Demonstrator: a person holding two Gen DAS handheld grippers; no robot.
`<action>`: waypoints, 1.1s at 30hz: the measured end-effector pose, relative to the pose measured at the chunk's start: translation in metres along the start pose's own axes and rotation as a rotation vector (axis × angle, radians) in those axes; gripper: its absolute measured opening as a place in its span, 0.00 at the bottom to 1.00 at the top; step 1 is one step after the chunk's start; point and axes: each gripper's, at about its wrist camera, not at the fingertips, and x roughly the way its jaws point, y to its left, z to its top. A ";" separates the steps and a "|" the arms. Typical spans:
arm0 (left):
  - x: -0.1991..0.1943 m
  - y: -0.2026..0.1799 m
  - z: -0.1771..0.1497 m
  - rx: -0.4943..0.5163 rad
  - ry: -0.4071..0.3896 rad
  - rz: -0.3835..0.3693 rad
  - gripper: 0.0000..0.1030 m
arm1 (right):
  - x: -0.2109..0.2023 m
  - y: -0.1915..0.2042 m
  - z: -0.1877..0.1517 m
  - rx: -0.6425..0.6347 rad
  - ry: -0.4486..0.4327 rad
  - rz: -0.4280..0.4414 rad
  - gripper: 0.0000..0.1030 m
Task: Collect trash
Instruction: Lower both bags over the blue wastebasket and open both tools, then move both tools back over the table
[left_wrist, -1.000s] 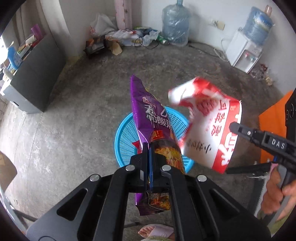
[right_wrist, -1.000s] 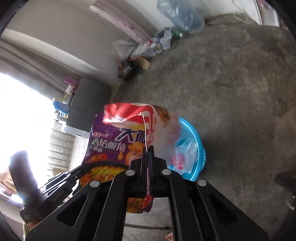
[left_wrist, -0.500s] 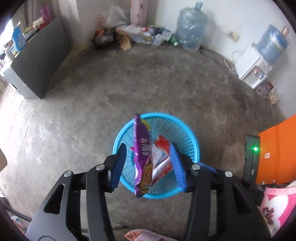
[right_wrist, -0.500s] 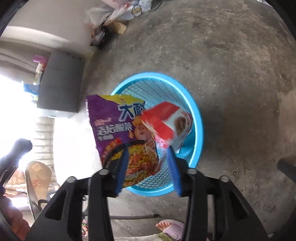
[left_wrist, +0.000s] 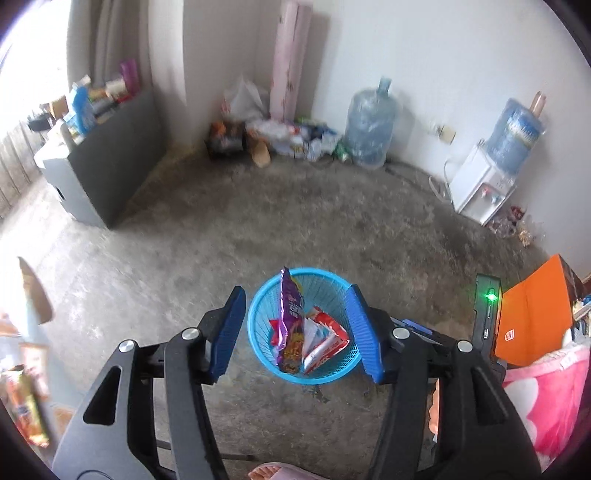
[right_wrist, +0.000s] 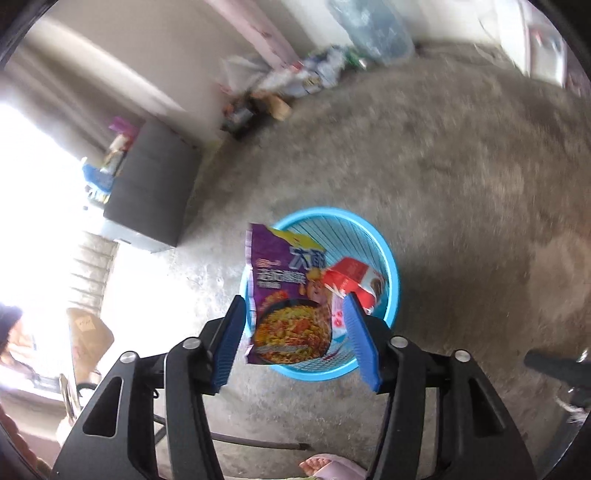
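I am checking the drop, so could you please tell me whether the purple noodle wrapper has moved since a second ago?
Yes. The purple noodle wrapper has left the left gripper, now open, and dropped into the blue plastic basket on the floor.

One blue basket (left_wrist: 258, 314) on the floor. Two snack wrappers in it: one purple noodle packet (left_wrist: 290, 325), one red-and-white packet (left_wrist: 327, 338). Two big water bottles by the far wall: one on the floor (left_wrist: 371, 125), one on the white dispenser (left_wrist: 519, 134).
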 end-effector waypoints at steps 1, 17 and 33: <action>-0.017 0.001 -0.003 0.006 -0.022 0.009 0.52 | -0.008 0.010 -0.003 -0.030 -0.012 -0.004 0.55; -0.217 0.093 -0.125 -0.211 -0.231 0.292 0.71 | -0.130 0.157 -0.063 -0.528 -0.163 0.051 0.86; -0.378 0.181 -0.275 -0.561 -0.368 0.648 0.75 | -0.160 0.262 -0.132 -0.770 -0.050 0.304 0.86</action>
